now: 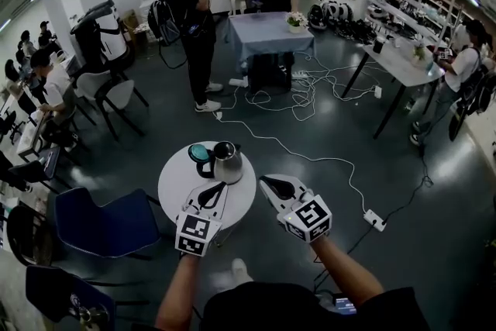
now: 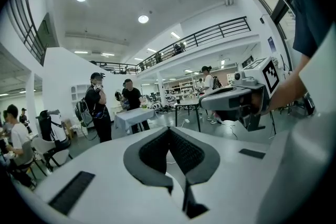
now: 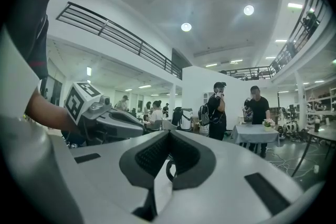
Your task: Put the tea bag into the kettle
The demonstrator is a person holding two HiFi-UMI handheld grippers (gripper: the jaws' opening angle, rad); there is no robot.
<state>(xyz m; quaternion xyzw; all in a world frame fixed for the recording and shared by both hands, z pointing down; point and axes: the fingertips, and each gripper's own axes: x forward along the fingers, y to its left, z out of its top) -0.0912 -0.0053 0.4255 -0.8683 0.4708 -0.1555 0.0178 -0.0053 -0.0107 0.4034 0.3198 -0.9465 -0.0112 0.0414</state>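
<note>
A steel kettle (image 1: 227, 163) with a black handle stands on the round white table (image 1: 174, 184), and its lid (image 1: 200, 153), teal inside, is flipped open to the left. My left gripper (image 1: 219, 187) (image 2: 169, 129) hovers over the table's near edge just in front of the kettle, its jaws shut tip to tip with nothing between them. My right gripper (image 1: 264, 180) (image 3: 169, 134) is off the table's right edge, also shut. A dark curved shape shows in the slit below its tips; what it is cannot be told. No tea bag is visible in any view.
A blue chair (image 1: 101, 225) stands left of the table. A white cable runs across the floor to a power strip (image 1: 374, 220) on the right. Two people (image 1: 194, 19) stand beyond, by a cloth-covered table (image 1: 263, 31). A long table (image 1: 395, 62) is far right.
</note>
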